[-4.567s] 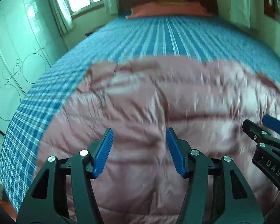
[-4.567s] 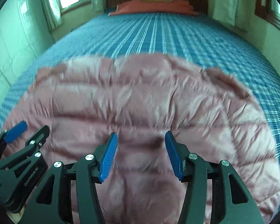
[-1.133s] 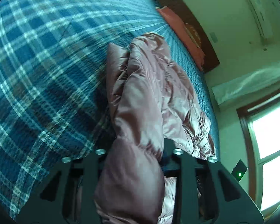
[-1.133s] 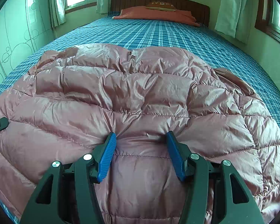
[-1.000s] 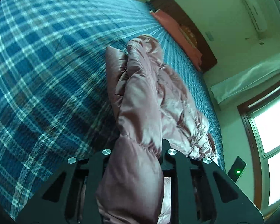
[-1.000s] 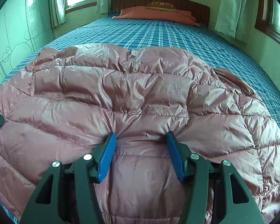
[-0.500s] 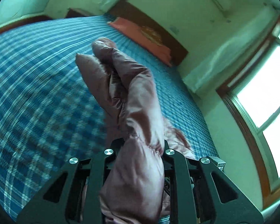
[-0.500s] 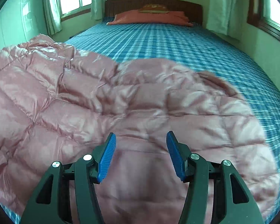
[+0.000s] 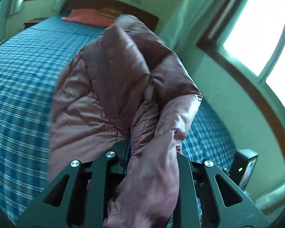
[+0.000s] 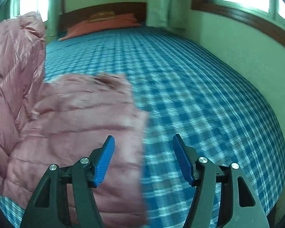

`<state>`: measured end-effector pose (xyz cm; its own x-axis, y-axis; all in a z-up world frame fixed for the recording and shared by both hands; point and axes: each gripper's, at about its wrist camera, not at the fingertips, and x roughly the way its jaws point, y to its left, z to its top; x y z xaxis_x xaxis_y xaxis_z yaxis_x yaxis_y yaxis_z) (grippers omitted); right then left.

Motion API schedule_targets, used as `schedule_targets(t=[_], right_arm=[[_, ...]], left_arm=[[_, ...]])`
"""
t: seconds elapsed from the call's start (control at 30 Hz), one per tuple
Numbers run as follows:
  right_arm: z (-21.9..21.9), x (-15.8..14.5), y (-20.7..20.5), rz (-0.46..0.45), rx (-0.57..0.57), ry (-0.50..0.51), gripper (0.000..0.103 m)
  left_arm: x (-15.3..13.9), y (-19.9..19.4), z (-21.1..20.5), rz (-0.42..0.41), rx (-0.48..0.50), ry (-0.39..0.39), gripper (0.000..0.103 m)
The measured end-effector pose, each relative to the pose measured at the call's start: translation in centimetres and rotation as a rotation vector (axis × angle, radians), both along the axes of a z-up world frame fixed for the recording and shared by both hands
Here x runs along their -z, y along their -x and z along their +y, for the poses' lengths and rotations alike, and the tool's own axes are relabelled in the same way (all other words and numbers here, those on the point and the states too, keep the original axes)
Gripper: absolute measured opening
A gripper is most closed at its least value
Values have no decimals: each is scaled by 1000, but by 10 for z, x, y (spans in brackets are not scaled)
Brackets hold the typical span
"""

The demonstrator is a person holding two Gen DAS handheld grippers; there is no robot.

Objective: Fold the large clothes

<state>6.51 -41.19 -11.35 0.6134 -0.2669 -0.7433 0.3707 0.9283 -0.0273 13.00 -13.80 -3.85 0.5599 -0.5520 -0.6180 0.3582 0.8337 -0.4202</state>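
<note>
— Pink, quilted, shiny: puffy jacket, half lifted off the blue checked bed, half lying on it near the foot.

— Handling?

— Probably light, soft and springy. Slick shell, so likely to slide out of a shallow pinch and to puff back open after each fold. Best taken deep at a hem, cuff or seam, not on a fat padded panel.

— Left claw?

— Clamped tight on a thick bunch of the jacket, sleeve or edge, cannot tell which; fabric spills over both sides and hides the pads.

— Right claw?

— Wide apart, holding nothing, poised over the jacket's right edge where it meets the bedspread.

— Containers?

— None visible. Only an orange pillow at the wooden headboard, well apart from the jacket.

— Risk?

— Lifted half flopping crooked; hard to judge alignment through the blur.
</note>
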Motion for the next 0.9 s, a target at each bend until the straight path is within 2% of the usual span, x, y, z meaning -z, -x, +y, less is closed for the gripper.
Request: schedule_targets(t=[0.23, 0.37, 0.57, 0.8, 0.9], right_arm=[[-33, 29, 19, 54, 76, -56, 63], [-39, 42, 23, 72, 82, -102, 63], [-40, 46, 21, 81, 81, -129, 63], [-40, 50, 22, 83, 89, -123, 63], [-40, 50, 22, 82, 94, -123, 63]], left_arm=[[69, -4, -58, 114, 48, -114, 19], [90, 0, -75, 76, 55, -166, 19], [101, -2, -84, 47, 59, -199, 19], [101, 0, -87, 20, 63, -214, 19], [102, 5, -94, -11, 70, -243, 19]])
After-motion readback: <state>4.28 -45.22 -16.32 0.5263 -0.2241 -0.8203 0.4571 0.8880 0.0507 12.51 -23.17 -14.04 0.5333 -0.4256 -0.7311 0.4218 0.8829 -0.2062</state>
